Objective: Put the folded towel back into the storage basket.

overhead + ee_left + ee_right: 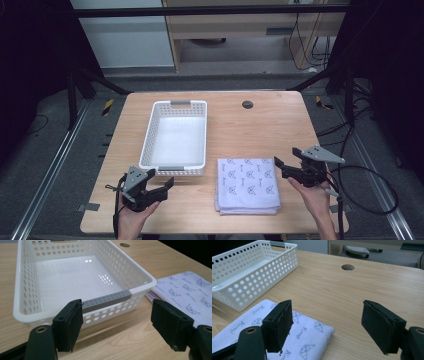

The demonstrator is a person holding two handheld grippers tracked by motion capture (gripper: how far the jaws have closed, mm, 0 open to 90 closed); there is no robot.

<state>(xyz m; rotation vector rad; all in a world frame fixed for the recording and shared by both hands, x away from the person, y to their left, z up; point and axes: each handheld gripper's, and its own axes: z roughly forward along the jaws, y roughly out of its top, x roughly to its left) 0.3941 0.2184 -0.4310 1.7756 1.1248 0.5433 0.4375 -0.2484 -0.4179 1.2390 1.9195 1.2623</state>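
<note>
From the high view I see my left gripper [162, 186] below the white basket [148, 131] and my right gripper [286, 162] just right of the folded towel [248, 184]. Left gripper view: jaws wide apart, holding nothing, basket ahead. Right gripper view: jaws wide, empty, over the towel's corner

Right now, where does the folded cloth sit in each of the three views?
High view: folded cloth lower centre, right of the white basket.
Left gripper view: cloth at right edge.
Right gripper view: cloth lower left.
Shared landmark: the basket.
</note>
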